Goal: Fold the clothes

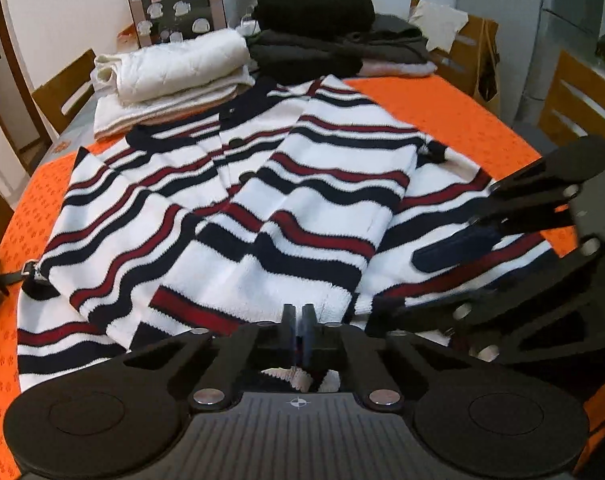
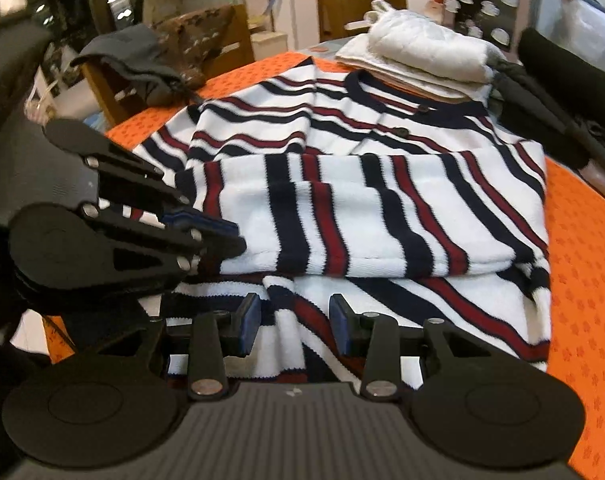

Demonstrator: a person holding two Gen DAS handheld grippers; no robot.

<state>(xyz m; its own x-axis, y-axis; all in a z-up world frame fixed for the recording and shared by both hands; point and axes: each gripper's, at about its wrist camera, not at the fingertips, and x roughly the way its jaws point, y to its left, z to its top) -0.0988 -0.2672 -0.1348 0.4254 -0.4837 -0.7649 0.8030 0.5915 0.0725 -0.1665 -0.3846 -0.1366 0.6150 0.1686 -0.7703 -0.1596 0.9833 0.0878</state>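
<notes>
A white sweater with navy and red stripes [image 1: 302, 208] [image 2: 382, 220] lies buttoned on the orange tablecloth [image 1: 442, 108], both sleeves folded in across its front. In the left wrist view my left gripper [image 1: 300, 320] is at the sweater's near edge, its jaws pressed together, with knit fabric bunched just behind them. From the right wrist view the same gripper [image 2: 234, 240] has its tips at the end of the folded sleeve. My right gripper [image 2: 294, 320] is open over the sweater's lower part, the fabric lying below the gap between its blue pads. It enters the left wrist view from the right [image 1: 446, 240].
A stack of folded white garments [image 1: 174, 68] [image 2: 430, 52] and a stack of dark ones [image 1: 314, 32] sit at the table's far end. Wooden chairs [image 1: 62, 92] [image 1: 582, 96] stand around the table; one carries a grey cloth [image 2: 130, 60]. A boxed cup set [image 1: 174, 8] stands behind.
</notes>
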